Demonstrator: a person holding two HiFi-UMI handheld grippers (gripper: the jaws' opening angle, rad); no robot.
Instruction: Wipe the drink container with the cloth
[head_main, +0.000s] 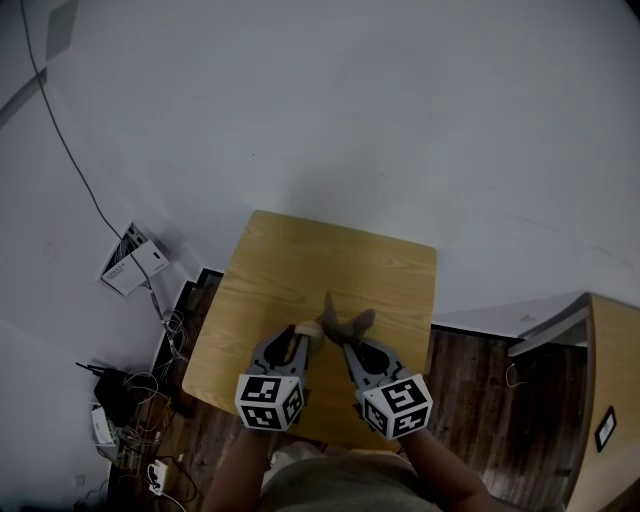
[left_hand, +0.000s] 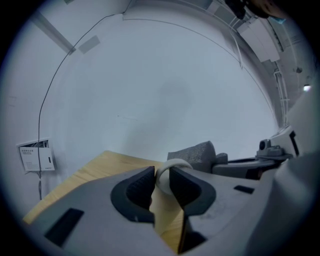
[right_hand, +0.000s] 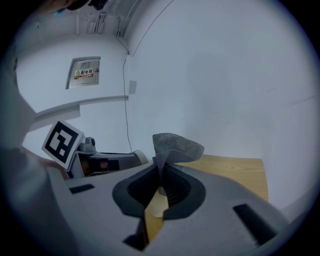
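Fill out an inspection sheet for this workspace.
Surface: small light wooden table.
Job's things: pale drink container and grey cloth, both over the table.
Clutter: nothing seen on the table; papers on the floor at left.
Grippers: left claw shut on the drink container; right claw shut on the cloth.
Cables: cable tangle on the floor at left; wall cable.
Surroundings: white wall, dark floor, wooden cabinet at right.

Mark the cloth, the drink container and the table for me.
cloth (right_hand: 177, 147): right gripper view, the folded top above the jaws.
drink container (left_hand: 173, 162): left gripper view, the pale curved edge between the jaws.
table (head_main: 330, 260): head view, bare wooden top.
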